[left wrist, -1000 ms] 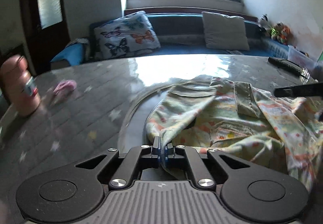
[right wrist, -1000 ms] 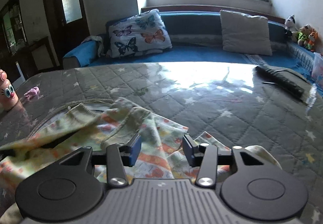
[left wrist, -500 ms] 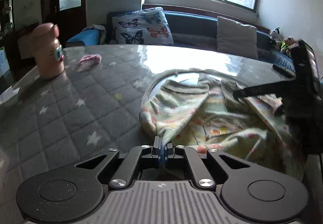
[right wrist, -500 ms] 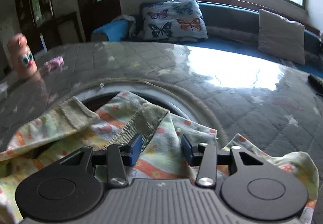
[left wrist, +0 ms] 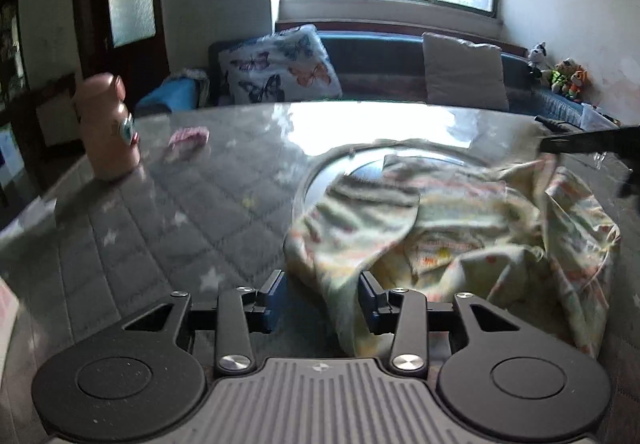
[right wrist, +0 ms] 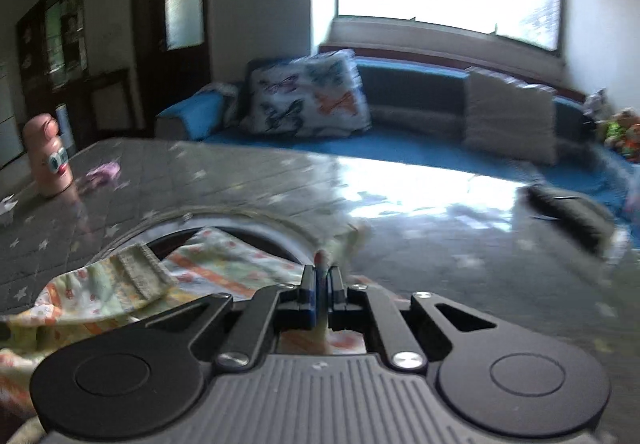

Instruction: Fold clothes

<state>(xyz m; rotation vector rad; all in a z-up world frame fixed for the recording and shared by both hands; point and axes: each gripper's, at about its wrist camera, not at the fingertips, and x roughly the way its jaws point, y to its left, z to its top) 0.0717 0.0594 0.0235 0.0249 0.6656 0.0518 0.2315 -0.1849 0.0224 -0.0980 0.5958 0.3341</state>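
Note:
A pale yellow-green printed garment [left wrist: 448, 228] lies crumpled on the grey quilted table [left wrist: 160, 212]. My left gripper [left wrist: 322, 302] is open, with a fold of the garment hanging loose between its fingers. My right gripper [right wrist: 320, 284] is shut on the garment's edge [right wrist: 320, 258]. The rest of the garment [right wrist: 160, 284] spreads to its left, showing a ribbed grey-green cuff [right wrist: 140, 274]. Part of the right gripper [left wrist: 592, 142] shows at the right edge of the left wrist view.
A pink bottle [left wrist: 108, 124] and a small pink item [left wrist: 188, 136] stand at the table's left. A dark remote [right wrist: 568, 218] lies at the right. A round ring seam [right wrist: 248, 216] runs under the garment. A sofa with cushions [left wrist: 280, 68] is behind.
My left gripper has opened and let go of the garment fold. My right gripper has shut on the garment's edge. Both views shifted with blur.

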